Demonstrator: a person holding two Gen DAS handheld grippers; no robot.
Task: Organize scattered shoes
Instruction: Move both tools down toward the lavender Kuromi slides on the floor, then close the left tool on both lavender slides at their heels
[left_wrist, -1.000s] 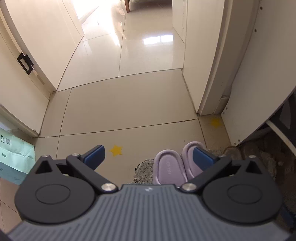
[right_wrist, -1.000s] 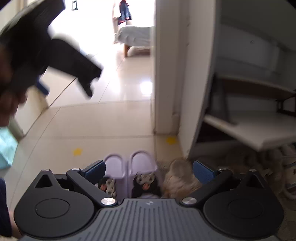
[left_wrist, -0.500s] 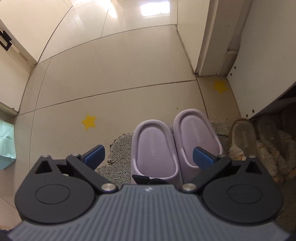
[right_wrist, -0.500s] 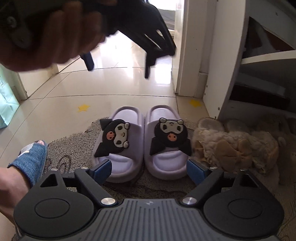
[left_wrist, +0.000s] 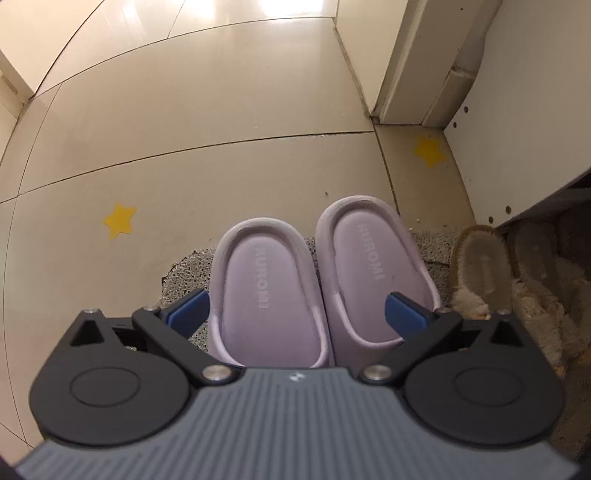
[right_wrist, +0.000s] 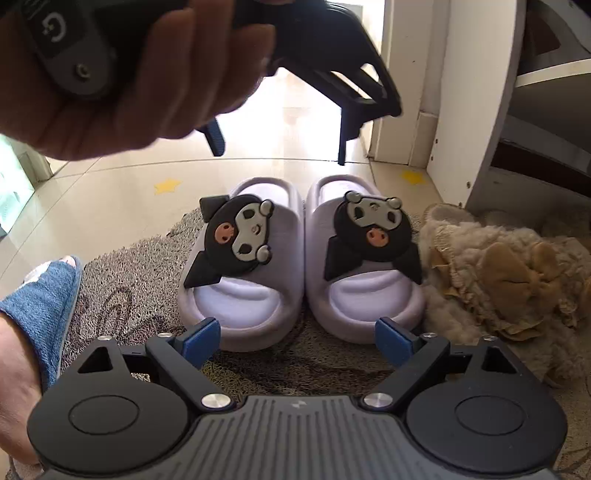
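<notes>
Two lilac slippers stand side by side on a grey mat (right_wrist: 122, 295). The left slipper (left_wrist: 264, 291) (right_wrist: 243, 266) and right slipper (left_wrist: 373, 266) (right_wrist: 364, 258) each carry a black cartoon-face strap. My left gripper (left_wrist: 297, 314) is open and hovers above their heels; it also shows from the right wrist view (right_wrist: 280, 144), held in a hand. My right gripper (right_wrist: 293, 341) is open and low at the mat, just in front of the slippers' toes. Neither holds anything.
Fluffy beige slippers (right_wrist: 491, 280) (left_wrist: 476, 273) lie right of the lilac pair, partly under a white shoe cabinet (left_wrist: 524, 122). A foot in a blue slipper (right_wrist: 40, 306) stands at the mat's left. Yellow star stickers (left_wrist: 119, 219) mark the tiled floor.
My left gripper has tilted down and come in over the lilac slippers. My right gripper has moved lower and closer to their toes. Both stay open.
</notes>
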